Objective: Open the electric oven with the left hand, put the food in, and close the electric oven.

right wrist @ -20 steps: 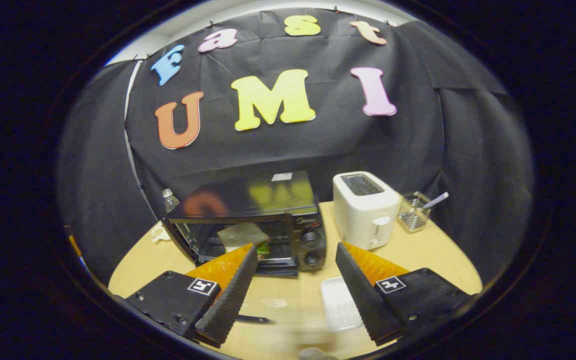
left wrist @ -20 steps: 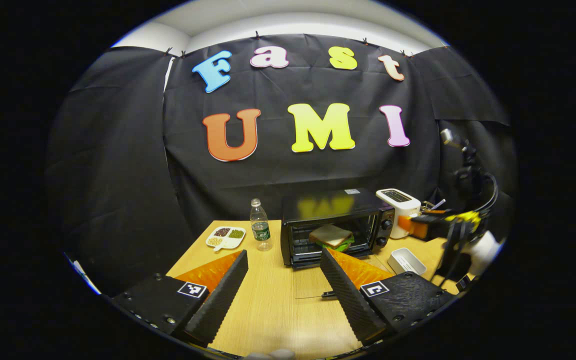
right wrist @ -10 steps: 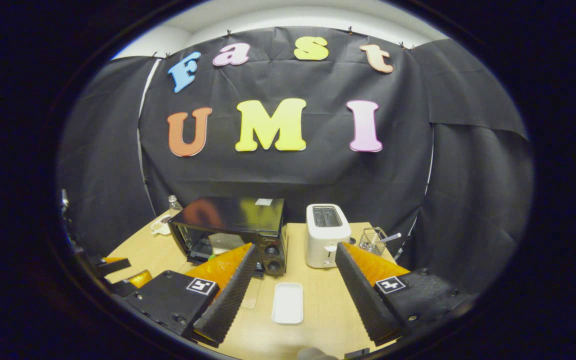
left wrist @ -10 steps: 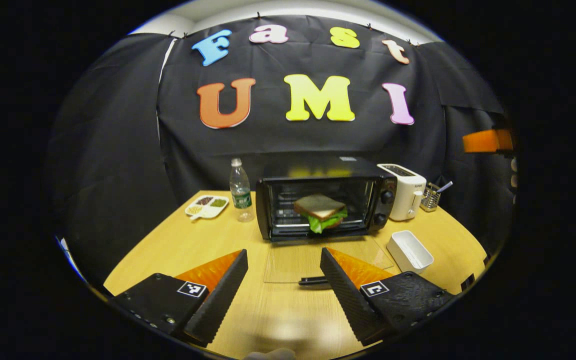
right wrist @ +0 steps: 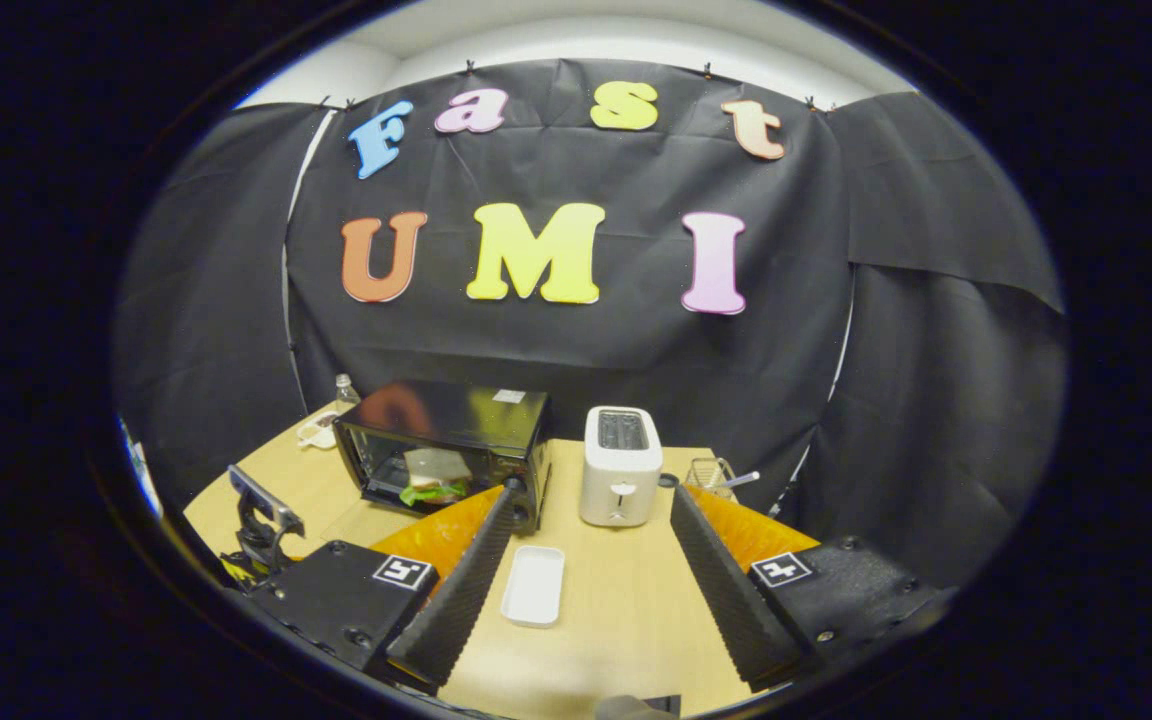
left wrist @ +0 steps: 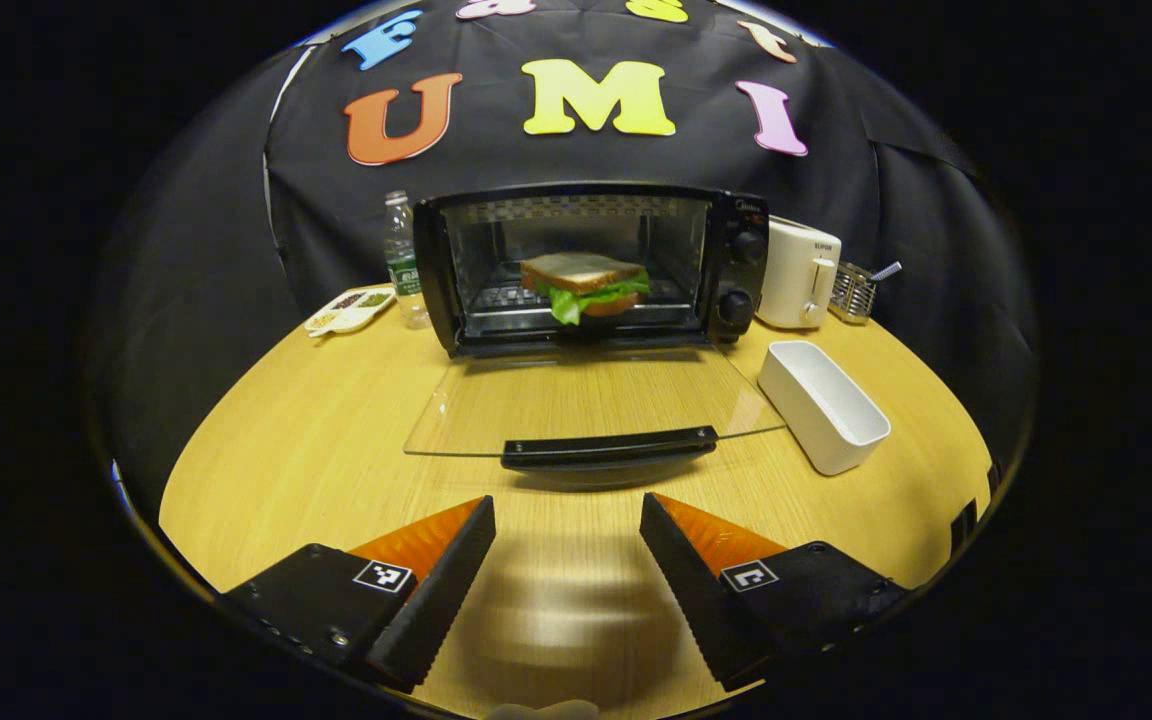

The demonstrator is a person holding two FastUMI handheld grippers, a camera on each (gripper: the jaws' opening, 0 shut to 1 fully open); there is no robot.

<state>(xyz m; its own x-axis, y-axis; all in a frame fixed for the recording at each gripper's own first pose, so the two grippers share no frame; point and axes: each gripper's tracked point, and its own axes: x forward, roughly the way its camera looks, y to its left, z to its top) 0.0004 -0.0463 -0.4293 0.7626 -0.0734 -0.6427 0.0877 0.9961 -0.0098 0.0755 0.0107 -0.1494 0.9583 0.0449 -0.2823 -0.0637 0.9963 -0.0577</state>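
The black electric oven [left wrist: 736, 250] stands at the back of the wooden table [left wrist: 286, 440], its glass door [left wrist: 586, 400] folded flat down with the dark handle [left wrist: 608, 446] nearest me. A sandwich [left wrist: 584, 284] with lettuce lies on the rack inside. My left gripper [left wrist: 568, 530] is open, low over the table, a short way in front of the door handle and holding nothing. My right gripper [right wrist: 591, 520] is open and empty, higher and farther back. From there the oven [right wrist: 456, 420] with the sandwich [right wrist: 433, 475] sits ahead left.
A white rectangular dish [left wrist: 821, 405] lies right of the open door. A white toaster [left wrist: 798, 273] and a wire holder [left wrist: 850, 290] stand right of the oven. A water bottle [left wrist: 401, 255] and a divided snack plate [left wrist: 348, 310] sit to its left.
The left gripper has dropped and moved toward the oven; the door handle now lies just ahead of its fingers. The right gripper pulled back and up. Both stayed open.
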